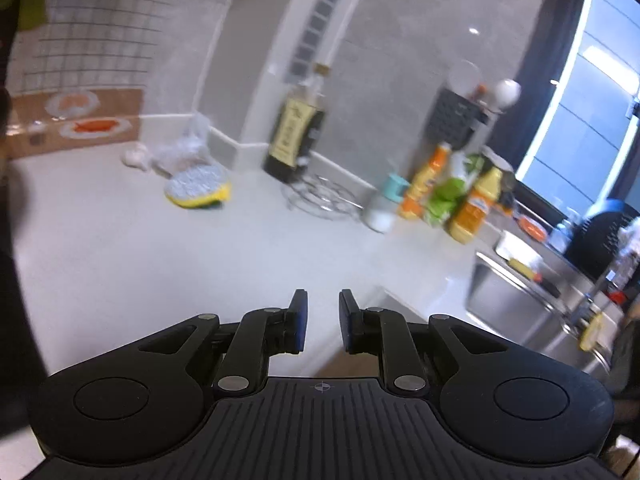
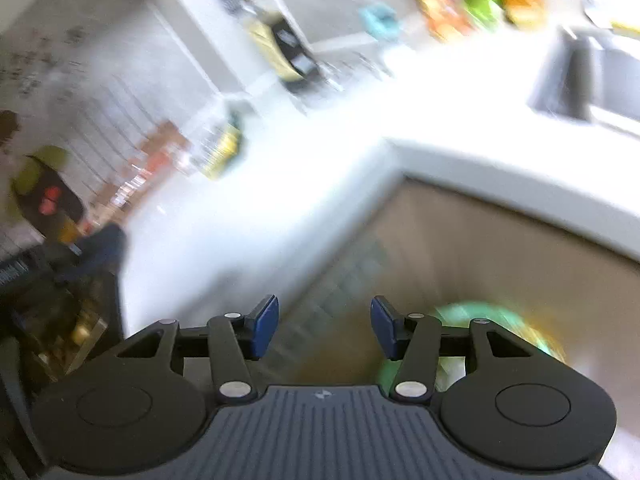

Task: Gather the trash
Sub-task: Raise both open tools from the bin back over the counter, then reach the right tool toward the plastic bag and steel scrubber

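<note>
Your left gripper [image 1: 323, 322] hovers over the white countertop [image 1: 160, 248], jaws slightly parted and empty; your right gripper [image 2: 324, 328] is wider apart, also empty, low beside the counter edge. A clear plastic bag [image 1: 188, 144] and yellow-rimmed scrubber [image 1: 198, 188] lie upper left of centre; a blurred green bin [image 2: 492, 320] sits lower right.

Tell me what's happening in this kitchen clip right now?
A person holds two grippers over a white countertop; neither holds anything. The left gripper, jaws slightly apart, faces a crumpled clear plastic bag and a yellow sponge near a dark bottle. The right gripper, jaws wide open, hangs beyond the counter edge above something green, too blurred to identify.
</note>
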Motion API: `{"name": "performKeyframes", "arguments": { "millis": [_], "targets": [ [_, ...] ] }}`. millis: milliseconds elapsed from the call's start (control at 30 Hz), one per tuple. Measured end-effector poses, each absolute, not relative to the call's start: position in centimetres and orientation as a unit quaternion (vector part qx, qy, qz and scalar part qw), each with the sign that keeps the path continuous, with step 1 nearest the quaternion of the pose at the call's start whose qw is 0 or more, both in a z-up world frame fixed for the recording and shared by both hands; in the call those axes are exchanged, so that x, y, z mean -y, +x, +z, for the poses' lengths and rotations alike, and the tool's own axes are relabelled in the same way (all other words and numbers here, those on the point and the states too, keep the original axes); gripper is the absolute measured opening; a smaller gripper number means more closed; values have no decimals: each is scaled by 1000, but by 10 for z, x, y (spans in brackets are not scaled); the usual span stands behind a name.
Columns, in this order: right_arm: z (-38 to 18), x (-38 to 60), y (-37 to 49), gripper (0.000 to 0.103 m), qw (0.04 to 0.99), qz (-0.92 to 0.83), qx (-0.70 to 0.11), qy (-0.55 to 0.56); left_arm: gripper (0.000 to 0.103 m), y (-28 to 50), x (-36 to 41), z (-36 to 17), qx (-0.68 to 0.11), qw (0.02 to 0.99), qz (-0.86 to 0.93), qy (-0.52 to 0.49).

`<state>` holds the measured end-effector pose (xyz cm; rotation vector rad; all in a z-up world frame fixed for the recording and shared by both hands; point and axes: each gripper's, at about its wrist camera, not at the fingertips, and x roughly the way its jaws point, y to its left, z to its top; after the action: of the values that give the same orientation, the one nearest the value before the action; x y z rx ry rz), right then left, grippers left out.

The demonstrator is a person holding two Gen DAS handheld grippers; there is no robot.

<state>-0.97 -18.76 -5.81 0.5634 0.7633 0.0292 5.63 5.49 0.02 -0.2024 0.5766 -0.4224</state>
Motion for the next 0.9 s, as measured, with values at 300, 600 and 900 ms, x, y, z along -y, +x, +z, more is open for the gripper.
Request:
{"name": "performKeyframes", "arguments": {
  "millis": [300,600,900],
  "targets": [
    [9,91,128,64,939,44,-301,159,20,106,-110,-15,-331,919,-187,-99],
    [-19,66,262,66,920,69,-365,125,20,124,-133,-26,-363,904,-192,-123],
    [-76,55,415,68,914,79,-391,77,20,123,-135,-12,-360,913,-163,-98]
  ]
}}
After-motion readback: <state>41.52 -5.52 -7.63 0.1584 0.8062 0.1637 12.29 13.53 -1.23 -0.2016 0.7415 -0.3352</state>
